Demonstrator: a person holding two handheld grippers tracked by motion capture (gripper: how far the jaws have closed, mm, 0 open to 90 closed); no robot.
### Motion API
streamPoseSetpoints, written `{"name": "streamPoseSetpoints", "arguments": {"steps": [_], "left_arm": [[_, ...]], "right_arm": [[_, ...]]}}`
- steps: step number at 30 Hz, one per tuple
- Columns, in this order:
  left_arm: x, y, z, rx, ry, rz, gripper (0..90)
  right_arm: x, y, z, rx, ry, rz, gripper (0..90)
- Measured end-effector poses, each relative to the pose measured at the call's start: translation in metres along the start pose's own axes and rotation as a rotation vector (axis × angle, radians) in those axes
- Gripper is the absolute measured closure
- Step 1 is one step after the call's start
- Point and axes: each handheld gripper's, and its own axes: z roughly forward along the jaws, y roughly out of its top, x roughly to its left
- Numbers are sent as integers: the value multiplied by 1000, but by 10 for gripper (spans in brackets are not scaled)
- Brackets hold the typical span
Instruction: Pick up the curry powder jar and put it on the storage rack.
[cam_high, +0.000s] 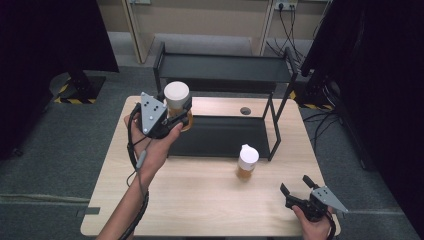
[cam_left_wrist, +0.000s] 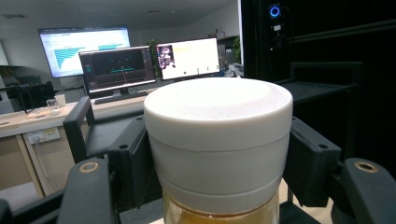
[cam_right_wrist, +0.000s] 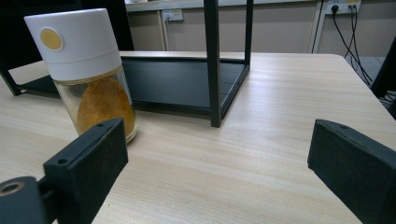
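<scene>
Left tool (cam_high: 181, 120) clamped on a white-capped jar (cam_high: 177, 100); right tool (cam_high: 296, 186) wide open and empty.

Landmark: black two-tier rack (cam_high: 223, 67) at the far side of the desk (cam_high: 200, 200). Left tool, held in the person's left hand (cam_high: 152, 142), is raised at the rack's left front corner; its jaws press both sides of the jar just below the broad white cap, amber contents visible under the cap in the left gripper view (cam_left_wrist: 217, 140). Second jar (cam_high: 247, 162), white cap with a yellow dot, amber contents, stands upright on the desk just in front of the rack's lower tier, near its right front leg. Right tool rests low at the near right desk corner, well apart from the rack; this second jar (cam_right_wrist: 84, 70) stands beyond its left jaw, untouched.
</scene>
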Motion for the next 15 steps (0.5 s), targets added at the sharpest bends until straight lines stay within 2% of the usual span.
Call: {"name": "streamPoseSetpoints", "arguments": {"steps": [15], "left_arm": [[3, 27, 14, -19, 15, -7, 338]], "right_arm": [[0, 0, 0, 0, 0, 1, 54]]}}
